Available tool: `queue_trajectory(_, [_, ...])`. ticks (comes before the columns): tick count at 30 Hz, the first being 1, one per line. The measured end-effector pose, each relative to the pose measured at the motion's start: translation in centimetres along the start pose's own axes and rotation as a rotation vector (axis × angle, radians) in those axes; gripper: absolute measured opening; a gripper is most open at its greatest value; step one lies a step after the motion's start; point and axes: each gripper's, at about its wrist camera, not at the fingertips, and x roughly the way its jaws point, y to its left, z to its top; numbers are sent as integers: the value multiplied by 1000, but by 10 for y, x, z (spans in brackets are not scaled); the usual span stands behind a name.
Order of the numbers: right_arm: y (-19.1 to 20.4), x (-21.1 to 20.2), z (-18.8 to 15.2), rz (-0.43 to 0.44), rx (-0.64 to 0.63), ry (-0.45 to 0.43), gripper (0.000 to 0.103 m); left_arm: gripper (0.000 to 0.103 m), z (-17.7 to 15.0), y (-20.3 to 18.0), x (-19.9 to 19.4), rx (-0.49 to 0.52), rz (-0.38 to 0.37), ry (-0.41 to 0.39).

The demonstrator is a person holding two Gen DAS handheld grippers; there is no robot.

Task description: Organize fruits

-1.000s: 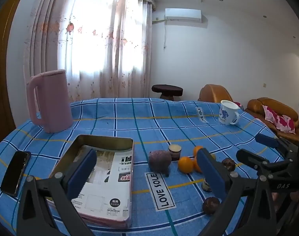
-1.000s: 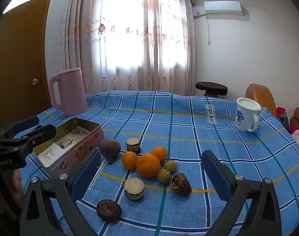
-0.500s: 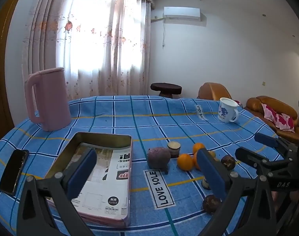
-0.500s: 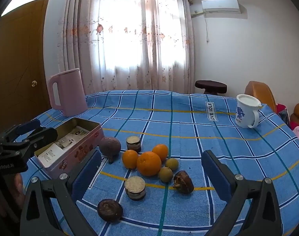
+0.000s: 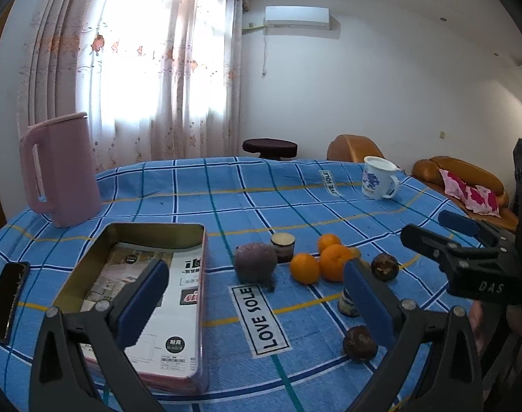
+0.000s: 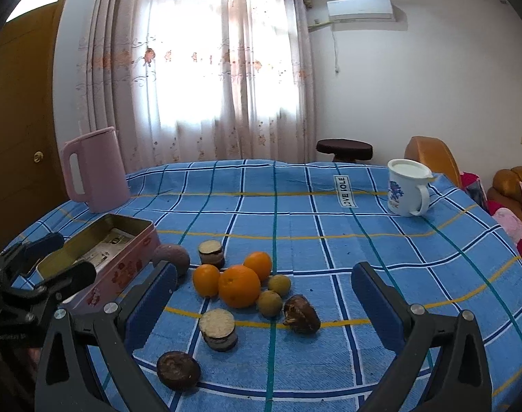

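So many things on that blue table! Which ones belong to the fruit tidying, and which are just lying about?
Part of the job:
- three round orange fruits
- two small greenish-yellow fruits
- dark purple round fruit
- open rectangular pink metal tin

Just lying about:
- tall pink plastic jug
- white mug with blue flowers
- black phone

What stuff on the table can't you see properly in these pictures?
- Round slice, left wrist view: mostly behind the left gripper finger.
- Purple fruit, right wrist view: partly behind the right gripper finger.
- Print on paper in the tin: too small to read.
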Motion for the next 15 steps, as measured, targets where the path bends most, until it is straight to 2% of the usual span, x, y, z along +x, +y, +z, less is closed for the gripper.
queue_trajectory(5, [3, 1, 1, -15, -9, -5, 102, 103, -2, 3, -3, -9, -16, -9])
queue_trajectory(15, [2, 7, -1, 17, 1, -10, 102, 103, 2, 11, -7, -27, 27, -31])
